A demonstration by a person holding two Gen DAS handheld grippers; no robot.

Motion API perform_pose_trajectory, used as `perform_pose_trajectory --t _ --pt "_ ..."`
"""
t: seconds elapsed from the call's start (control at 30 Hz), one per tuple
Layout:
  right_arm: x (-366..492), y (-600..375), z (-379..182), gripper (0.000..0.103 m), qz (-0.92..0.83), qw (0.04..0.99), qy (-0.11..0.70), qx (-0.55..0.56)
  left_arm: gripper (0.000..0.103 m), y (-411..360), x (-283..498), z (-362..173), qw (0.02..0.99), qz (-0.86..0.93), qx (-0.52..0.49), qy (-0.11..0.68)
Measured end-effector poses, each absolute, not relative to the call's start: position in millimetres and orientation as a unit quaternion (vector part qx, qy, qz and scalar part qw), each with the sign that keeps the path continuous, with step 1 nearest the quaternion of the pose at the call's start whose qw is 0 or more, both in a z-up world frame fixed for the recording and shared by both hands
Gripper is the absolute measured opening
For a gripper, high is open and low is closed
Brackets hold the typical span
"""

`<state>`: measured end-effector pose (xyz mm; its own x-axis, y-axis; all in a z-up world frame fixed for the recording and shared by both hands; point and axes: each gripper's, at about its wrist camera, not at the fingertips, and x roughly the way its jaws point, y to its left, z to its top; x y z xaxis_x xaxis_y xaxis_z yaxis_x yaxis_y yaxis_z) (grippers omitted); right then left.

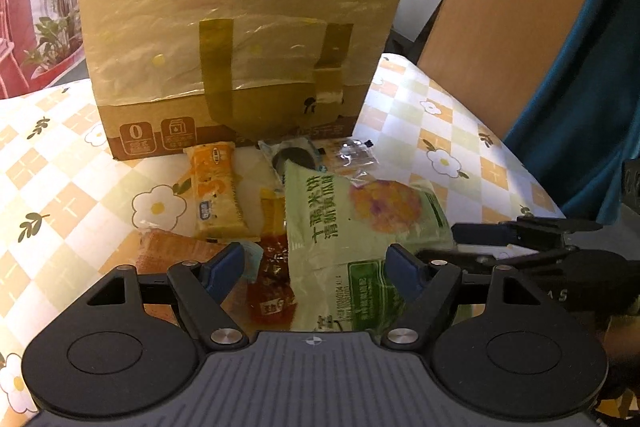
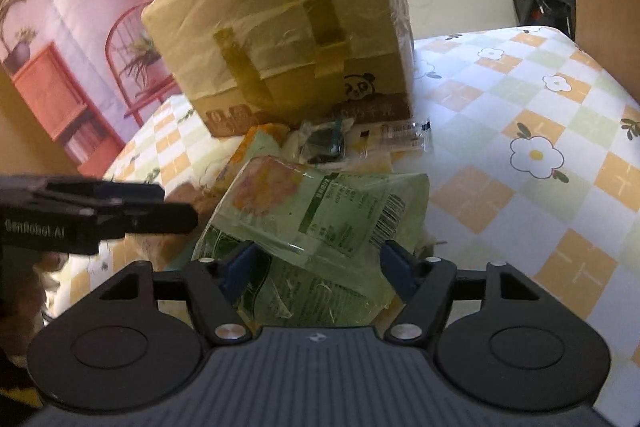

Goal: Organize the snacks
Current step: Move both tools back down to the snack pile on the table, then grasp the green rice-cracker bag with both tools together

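Checked floral tablecloth (image 1: 60,131) covers the work surface; all the snacks sit in one loose heap on it, right at the foot of a cardboard box.

Nearest: left gripper (image 1: 316,269), jaws spread wide, nothing held. Red-orange packet (image 1: 272,279) and the edge of a green rice-cracker bag (image 1: 360,223) lie under the gap, pads not pressing either. Looks like a hover to pick a target.

Right gripper (image 2: 318,263) also has its jaws apart, straddling a second green bag (image 2: 320,211) that is tilted on top of the pile. Pads sit just beside the crinkled film; no clear squeeze visible, so I judge it not gripped yet. Each gripper shows at the edge of the other's view, so they work close, side by side.

Further back: yellow wafer bar (image 1: 218,187), a dark cookie in clear wrap (image 1: 294,157), and small clear sachets (image 2: 404,135) against the box base.

Farthest: cardboard box (image 1: 240,47), plastic film taped over its face, top not visible from here. Probably the bin for the snacks, hence the heap at its foot. Nothing sorted yet.
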<state>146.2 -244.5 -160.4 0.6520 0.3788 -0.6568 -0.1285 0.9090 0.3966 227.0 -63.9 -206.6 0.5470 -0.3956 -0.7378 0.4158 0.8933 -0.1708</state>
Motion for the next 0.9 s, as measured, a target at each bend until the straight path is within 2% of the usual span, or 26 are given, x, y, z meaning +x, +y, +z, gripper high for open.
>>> perform_pose_trajectory --t 0.47,0.6,0.9 --pt "162.6 -251.2 -162.9 0.071 0.148 0.901 0.37 0.172 0.079 -73.1 237.2 -214.0 0.873 -0.225 0.007 0.432" --pt "157.2 -259.2 -169.0 0.077 0.15 0.896 0.378 0.177 0.078 -75.3 238.8 -222.3 0.868 -0.22 0.004 0.444" --pt "155.3 -269.4 -185.8 0.081 0.153 0.881 0.388 0.222 0.079 -79.5 240.3 -240.0 0.851 -0.231 -0.022 0.471"
